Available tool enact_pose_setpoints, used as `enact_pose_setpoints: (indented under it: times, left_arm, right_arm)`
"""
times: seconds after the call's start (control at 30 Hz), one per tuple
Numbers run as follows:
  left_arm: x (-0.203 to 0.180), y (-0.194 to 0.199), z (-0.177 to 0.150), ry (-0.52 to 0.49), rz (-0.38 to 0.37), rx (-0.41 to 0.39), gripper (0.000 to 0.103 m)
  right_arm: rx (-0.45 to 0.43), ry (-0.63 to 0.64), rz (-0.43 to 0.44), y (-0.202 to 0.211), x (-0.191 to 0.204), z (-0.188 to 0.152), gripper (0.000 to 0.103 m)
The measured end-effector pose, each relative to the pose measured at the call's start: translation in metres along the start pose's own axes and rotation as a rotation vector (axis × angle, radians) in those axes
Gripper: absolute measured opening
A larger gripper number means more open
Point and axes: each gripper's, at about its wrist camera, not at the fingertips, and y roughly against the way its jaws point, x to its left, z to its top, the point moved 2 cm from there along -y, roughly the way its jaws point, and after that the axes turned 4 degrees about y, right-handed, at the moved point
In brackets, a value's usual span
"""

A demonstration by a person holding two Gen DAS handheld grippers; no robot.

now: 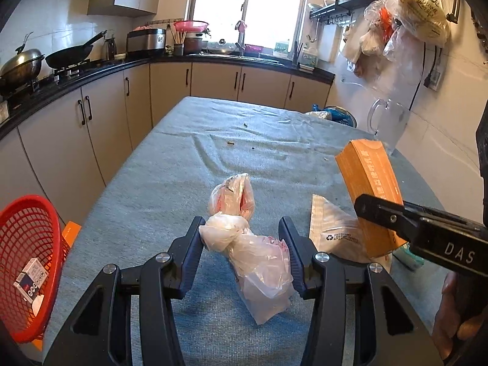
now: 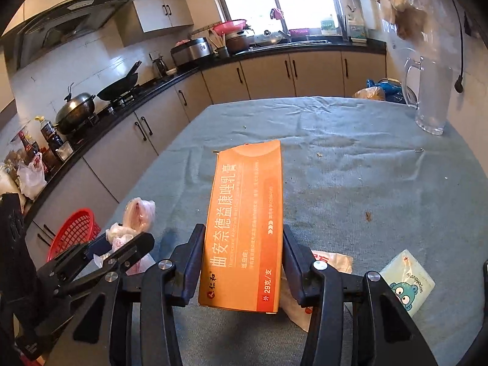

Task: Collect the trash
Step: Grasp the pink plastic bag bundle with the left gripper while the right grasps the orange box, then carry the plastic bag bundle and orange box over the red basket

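A crumpled clear and pink plastic bag (image 1: 247, 244) sits between the pads of my left gripper (image 1: 242, 225), which is shut on it just above the grey-blue tablecloth (image 1: 170, 177). My right gripper (image 2: 244, 231) is shut on a long orange medicine box (image 2: 244, 225), both pads pressing its sides, with the box tilted up off the table. The left wrist view shows that box (image 1: 369, 183) at the right, with a black finger (image 1: 375, 210) across it. In the right wrist view the left gripper (image 2: 134, 241) with the bag (image 2: 138, 213) is at the lower left.
A red mesh basket (image 1: 30, 244) holding a small carton (image 1: 30, 277) stands off the table's left edge. A clear wrapper (image 1: 332, 231) and a cartoon tissue packet (image 2: 408, 280) lie under the box. A glass jug (image 2: 433, 97) stands far right. Crumbs (image 1: 229, 143) dot the cloth.
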Motion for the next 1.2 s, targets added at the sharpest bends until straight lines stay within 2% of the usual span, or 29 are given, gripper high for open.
enact_pose_setpoints:
  times: [0.33,1.0,1.2]
  left_arm:
    - [0.000,0.005,0.002,-0.010,0.048,-0.041,0.048]
    - [0.000,0.008,0.004,-0.019,0.078,-0.067,0.048]
    - [0.000,0.010,0.007,-0.018,0.087,-0.074,0.048]
  right_arm:
    - [-0.023,-0.016,-0.010,0.006,-0.002,0.001,0.051]
    - [-0.052,0.002,-0.002,0.010,0.001,0.002,0.051]
    - [-0.066,-0.039,0.009,0.021,-0.002,0.001,0.051]
